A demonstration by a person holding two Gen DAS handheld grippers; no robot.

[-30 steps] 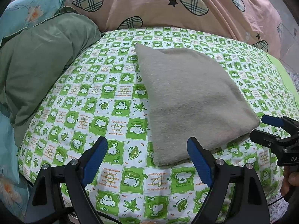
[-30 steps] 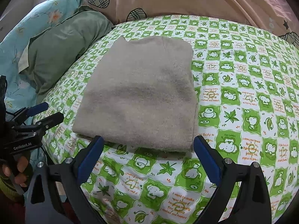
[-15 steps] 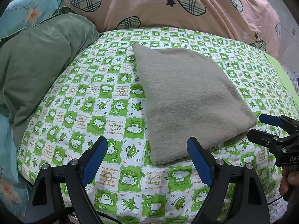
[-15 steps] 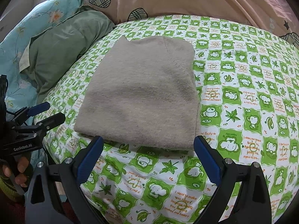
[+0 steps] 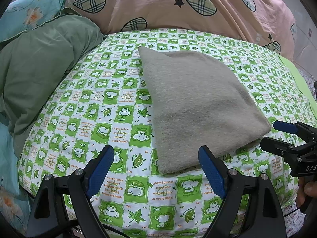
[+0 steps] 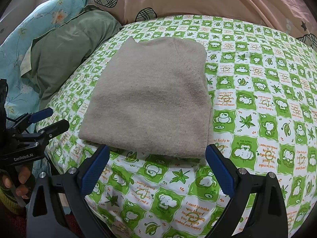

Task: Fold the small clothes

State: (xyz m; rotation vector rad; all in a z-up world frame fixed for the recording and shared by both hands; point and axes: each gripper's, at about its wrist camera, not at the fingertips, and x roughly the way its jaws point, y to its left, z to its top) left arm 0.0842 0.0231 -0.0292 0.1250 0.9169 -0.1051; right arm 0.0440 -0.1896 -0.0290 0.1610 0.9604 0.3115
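Note:
A beige knitted garment [image 5: 196,107] lies folded into a flat rectangle on the green-and-white patterned bedsheet [image 5: 95,119]; it also shows in the right wrist view [image 6: 154,103]. My left gripper [image 5: 156,164] is open and empty, hovering just short of the garment's near edge. My right gripper [image 6: 156,162] is open and empty, just short of the same edge. Each gripper shows in the other's view: the right one [image 5: 277,134] at the garment's right corner, the left one [image 6: 49,119] at its left corner. Neither touches the cloth.
A green pillow [image 5: 39,67] lies left of the sheet. A pink quilt with plaid hearts [image 5: 178,6] is piled behind. A teal floral cover [image 6: 29,31] lies at the far left. The bed's near edge drops off below the grippers.
Both grippers have drawn back slightly from the garment, so the scene sits a little farther off. The garment has not moved. Both jaws stay open.

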